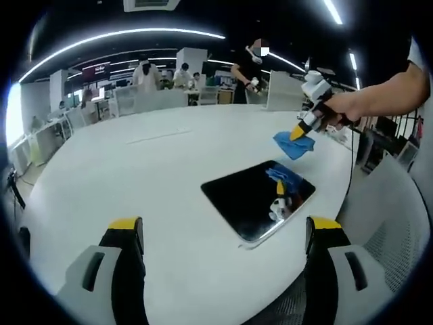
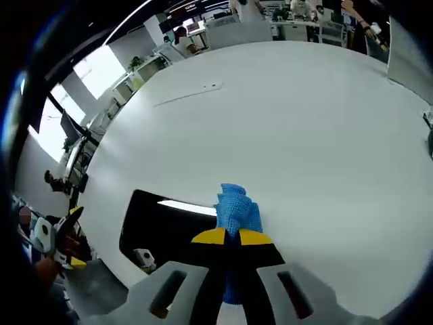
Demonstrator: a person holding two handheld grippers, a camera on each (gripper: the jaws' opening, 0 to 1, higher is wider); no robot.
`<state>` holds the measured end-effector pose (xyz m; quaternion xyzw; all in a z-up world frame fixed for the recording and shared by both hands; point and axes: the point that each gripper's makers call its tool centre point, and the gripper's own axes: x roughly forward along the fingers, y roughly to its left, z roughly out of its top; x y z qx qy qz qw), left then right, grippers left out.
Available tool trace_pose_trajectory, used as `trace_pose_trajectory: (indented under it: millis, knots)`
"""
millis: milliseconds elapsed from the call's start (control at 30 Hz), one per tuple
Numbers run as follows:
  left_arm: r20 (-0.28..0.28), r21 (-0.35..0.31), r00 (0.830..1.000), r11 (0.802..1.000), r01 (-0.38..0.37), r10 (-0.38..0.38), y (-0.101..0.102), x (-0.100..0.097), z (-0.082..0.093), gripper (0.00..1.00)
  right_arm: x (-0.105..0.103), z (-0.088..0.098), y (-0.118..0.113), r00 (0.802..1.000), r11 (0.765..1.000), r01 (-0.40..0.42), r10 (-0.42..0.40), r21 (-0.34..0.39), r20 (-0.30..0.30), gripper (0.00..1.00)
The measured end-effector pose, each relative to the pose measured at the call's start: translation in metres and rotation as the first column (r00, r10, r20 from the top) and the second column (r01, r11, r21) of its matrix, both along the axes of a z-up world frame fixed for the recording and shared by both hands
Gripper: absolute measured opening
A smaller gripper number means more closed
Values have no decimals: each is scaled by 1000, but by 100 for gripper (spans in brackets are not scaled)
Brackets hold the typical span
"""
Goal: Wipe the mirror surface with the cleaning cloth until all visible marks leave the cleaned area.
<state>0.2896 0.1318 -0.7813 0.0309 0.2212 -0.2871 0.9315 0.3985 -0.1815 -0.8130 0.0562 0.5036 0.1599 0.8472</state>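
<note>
A dark rectangular mirror (image 1: 260, 198) lies flat on the white round table (image 1: 155, 176). In the left gripper view my left gripper (image 1: 226, 233) stands open near the table's front edge, just short of the mirror, holding nothing. Beyond the mirror a person's hand holds my right gripper (image 1: 300, 133), shut on a blue cleaning cloth (image 1: 295, 145) that hangs above the table. In the right gripper view the blue cloth (image 2: 237, 208) sticks out from the shut yellow-tipped right gripper (image 2: 228, 237), beside the mirror (image 2: 169, 227). The mirror reflects the cloth and gripper.
A grey mesh chair (image 1: 399, 217) stands at the table's right side. Desks, chairs and several people (image 1: 145, 73) fill the office behind the table. A thin line marking (image 2: 188, 95) lies on the far tabletop.
</note>
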Motion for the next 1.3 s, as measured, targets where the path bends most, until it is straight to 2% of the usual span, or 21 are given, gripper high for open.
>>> trace_pose_trajectory:
  millis: [100,200,367,500,567,600,633,700,867,967,1033,1100,1167,1200,1233,1267,1300]
  knots:
    - [-10,-6,1000,1000,-5,4,0,0,-1,99,-2,-3,-3,1000,1000,-8,8,-3,-8,0]
    - [6,-2,1000,1000,-21,21,4,3,1,99,-2,-9,-6,1000,1000,-13,13,-11,-16,0]
    - [0,15,1000,999,-30,30,6,3,-2,99,-11,-34,-11,998,1000,-6,5,-19,-57,0]
    - [2,28,999,998,-50,50,11,4,-3,99,-23,-63,-20,994,997,6,-13,-72,-105,0]
    - [-11,35,999,998,-47,47,11,5,-6,99,-30,-75,-21,992,997,23,-32,-72,-118,0]
    - [-13,35,999,998,-44,45,10,4,-6,99,-28,-71,-23,986,992,114,-120,-59,-116,0]
    - [-13,37,999,998,-41,42,9,4,-5,99,-26,-73,-20,994,997,49,-55,-64,-96,0]
    - [-14,37,999,999,-39,40,8,2,-5,99,-30,-66,-20,996,996,17,-25,-83,-89,0]
    - [-11,40,999,998,-43,43,10,3,-5,99,-32,-61,-18,995,998,23,-28,-56,-91,0]
    - [-8,49,999,998,-44,44,11,2,-5,99,-27,-64,-17,996,989,-53,42,-135,-82,0]
    - [-16,49,999,998,-48,49,13,3,-8,99,-26,-63,-15,996,988,-70,60,-138,-72,2]
    - [-19,51,999,998,-36,37,10,2,-8,99,-25,-56,-13,997,990,-70,67,-119,-33,9]
    - [-12,41,1000,999,-22,22,6,1,-5,99,-22,-42,-10,995,992,-87,90,-90,33,22]
    - [-11,37,1000,999,-20,20,6,0,-4,99,-21,-31,-7,987,990,-123,129,-69,92,27]
    - [-13,22,1000,999,-24,25,5,-1,-2,99,-20,-23,-2,969,980,-189,196,-57,152,33]
    - [-16,4,999,999,-31,32,4,-1,0,99,-23,-14,-2,936,959,-273,284,-81,205,38]
    - [-17,-21,999,999,-36,36,5,1,2,99,-25,-6,-1,906,941,-322,337,-101,255,42]
